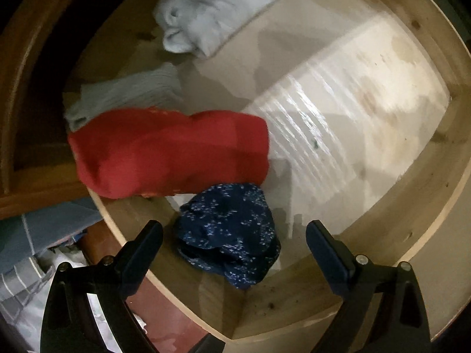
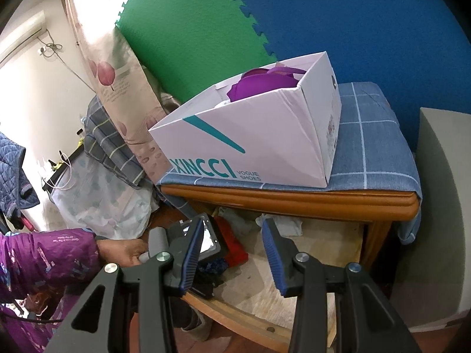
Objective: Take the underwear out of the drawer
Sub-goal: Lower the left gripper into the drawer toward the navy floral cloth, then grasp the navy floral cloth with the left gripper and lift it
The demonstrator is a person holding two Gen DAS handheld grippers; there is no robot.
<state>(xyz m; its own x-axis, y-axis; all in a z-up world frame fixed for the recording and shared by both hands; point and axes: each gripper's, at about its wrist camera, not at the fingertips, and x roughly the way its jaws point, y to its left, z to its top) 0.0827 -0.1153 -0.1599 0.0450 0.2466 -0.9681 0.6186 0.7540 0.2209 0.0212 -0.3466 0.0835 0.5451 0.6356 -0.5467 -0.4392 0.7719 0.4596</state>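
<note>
Lying in the near corner of the open drawer (image 1: 412, 194), the navy speckled underwear (image 1: 229, 232) sits between the spread fingers of your left claw (image 1: 234, 235), at six o'clock in the left wrist view; the pads do not appear to touch it yet. Judged from this, the grasp has not been made and no garment from this drawer is in either claw, so closing, lifting and carrying out all remain.

At ten o'clock from the navy piece, touching it, lies a folded red garment (image 1: 170, 153); beyond that, a grey folded cloth (image 1: 126, 94), and at twelve o'clock a pale blue one (image 1: 212, 14). The right half of the drawer floor is bare.

Your right claw (image 2: 232, 256) hangs part-open above the drawer, pinching nothing. On the cabinet's blue checked cloth (image 2: 376, 135), at one o'clock in its view, a white shoebox (image 2: 250, 147) holds purple fabric (image 2: 265, 83); whether that is underwear already moved cannot be told.
</note>
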